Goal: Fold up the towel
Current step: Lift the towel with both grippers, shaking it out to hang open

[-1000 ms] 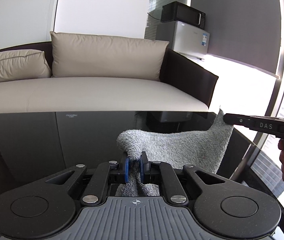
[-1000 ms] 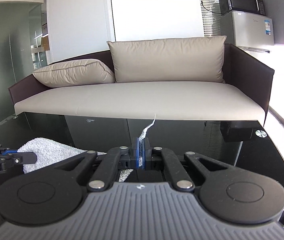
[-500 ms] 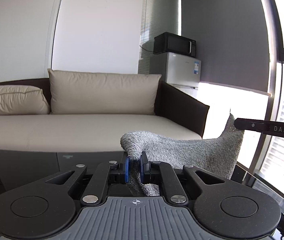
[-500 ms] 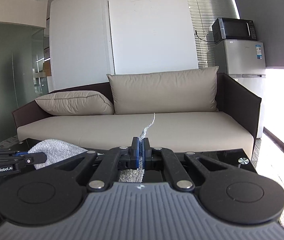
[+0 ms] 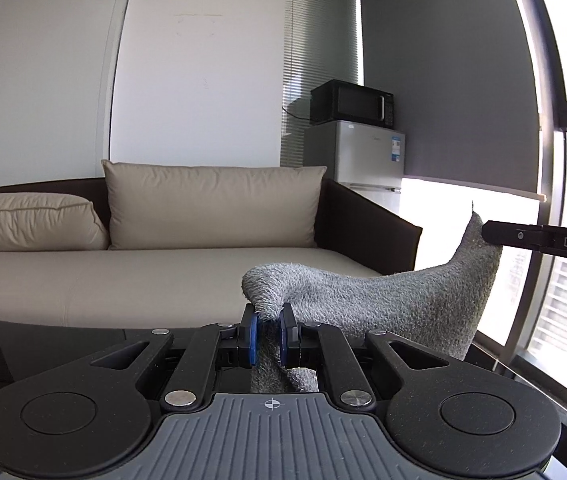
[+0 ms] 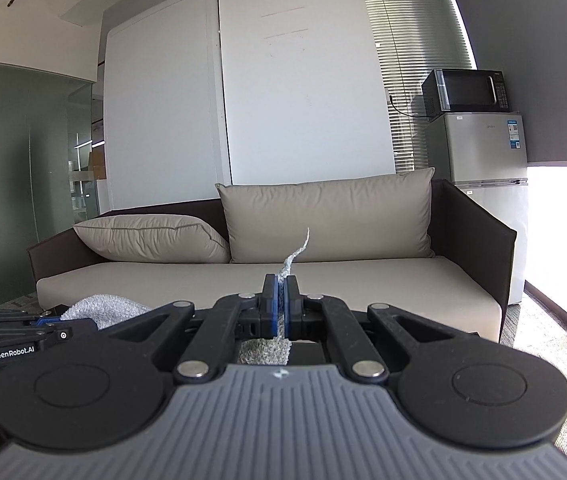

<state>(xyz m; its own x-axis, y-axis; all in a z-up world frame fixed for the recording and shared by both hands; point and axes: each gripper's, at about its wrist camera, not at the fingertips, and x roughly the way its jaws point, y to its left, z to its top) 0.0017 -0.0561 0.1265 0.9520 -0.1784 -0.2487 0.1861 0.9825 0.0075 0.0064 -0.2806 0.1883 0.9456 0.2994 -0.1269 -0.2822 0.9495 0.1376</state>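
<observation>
Left wrist view: the left gripper (image 5: 269, 330) pinches a corner of the grey towel (image 5: 383, 308), which spans across to the right gripper (image 5: 483, 236), held aloft so the cloth hangs free to fold.

Right wrist view: its blue pads (image 6: 270, 306) clamp the other corner, a thin edge poking up before the sofa (image 6: 363, 280).
</observation>
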